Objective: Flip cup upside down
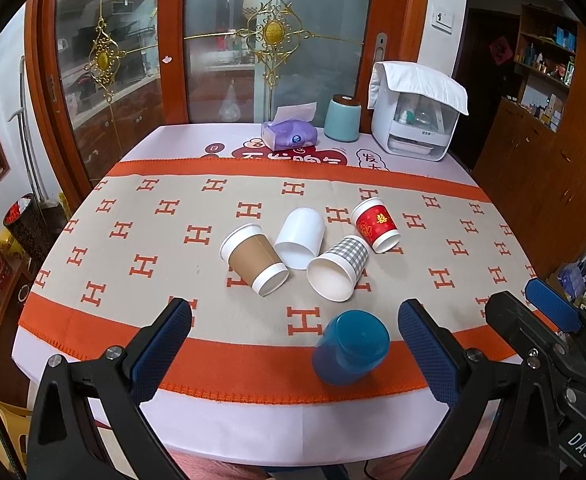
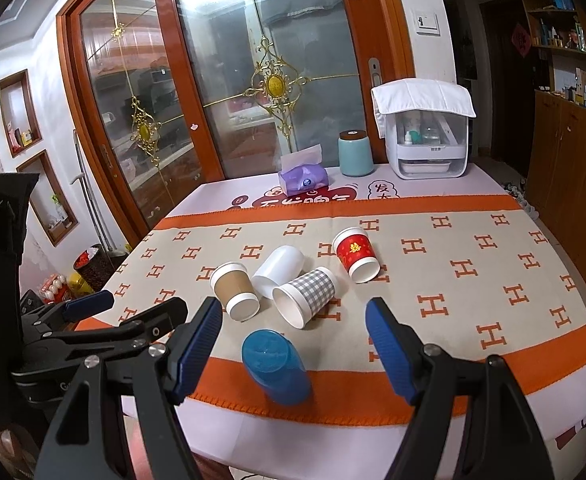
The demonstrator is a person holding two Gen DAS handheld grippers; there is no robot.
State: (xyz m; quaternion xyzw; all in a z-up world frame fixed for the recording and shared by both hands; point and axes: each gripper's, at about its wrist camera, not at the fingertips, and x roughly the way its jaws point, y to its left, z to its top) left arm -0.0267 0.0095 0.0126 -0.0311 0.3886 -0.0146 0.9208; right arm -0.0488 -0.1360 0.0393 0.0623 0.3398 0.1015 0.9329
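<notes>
A blue plastic cup stands upside down near the table's front edge. Behind it lie a brown paper cup, a white cup, a grey checked cup and a red cup, all on their sides. My left gripper is open, above the front edge, with the blue cup between its fingers but apart from them. My right gripper is open around the blue cup without touching it.
At the back of the table stand a purple tissue pack, a teal canister and a white appliance under a cloth. The right gripper shows at the left wrist view's right edge. Glass doors stand behind the table.
</notes>
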